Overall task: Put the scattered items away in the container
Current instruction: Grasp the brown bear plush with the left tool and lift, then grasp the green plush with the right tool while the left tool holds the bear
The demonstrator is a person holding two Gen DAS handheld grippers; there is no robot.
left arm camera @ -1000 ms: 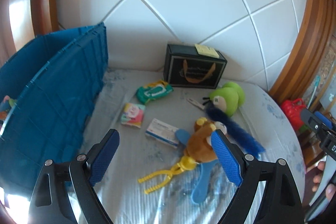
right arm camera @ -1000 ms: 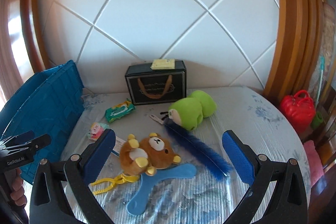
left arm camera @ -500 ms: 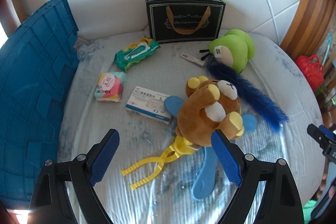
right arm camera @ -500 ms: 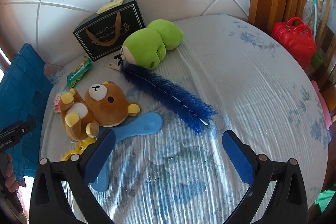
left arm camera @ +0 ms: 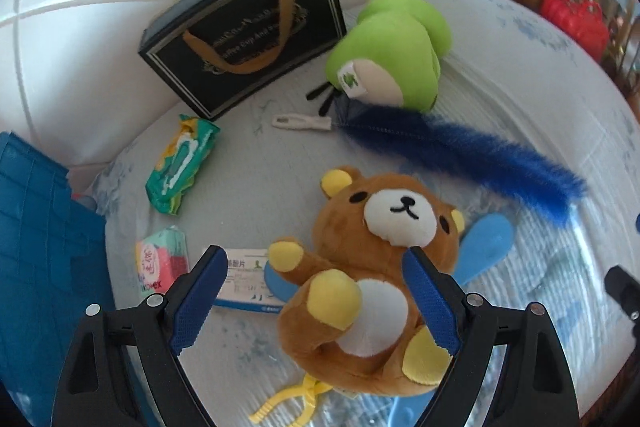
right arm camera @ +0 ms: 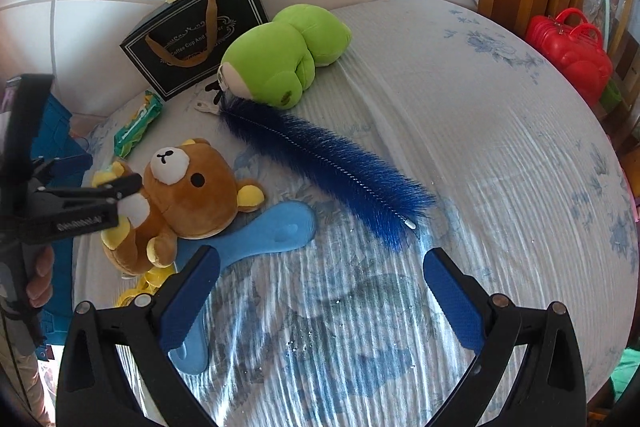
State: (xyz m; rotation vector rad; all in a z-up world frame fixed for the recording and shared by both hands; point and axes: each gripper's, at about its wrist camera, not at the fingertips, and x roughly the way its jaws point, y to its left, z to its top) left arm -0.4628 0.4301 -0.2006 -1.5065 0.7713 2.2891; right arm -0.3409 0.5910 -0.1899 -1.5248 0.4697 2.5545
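My left gripper [left arm camera: 314, 293] jaws apart astride bear [left arm camera: 372, 255] | right gripper [right arm camera: 318, 297] apart, empty | risk: snagging yellow tongs [left arm camera: 290, 401] underneath.

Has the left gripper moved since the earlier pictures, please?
Yes. The left gripper has dropped toward the brown plush bear, which now sits between its open jaws.

Readable print on two items
"Coffee Cup And" on the black gift bag [right arm camera: 192, 39] at eleven o'clock; "KOTEX" on the pink packet [left arm camera: 160, 263].
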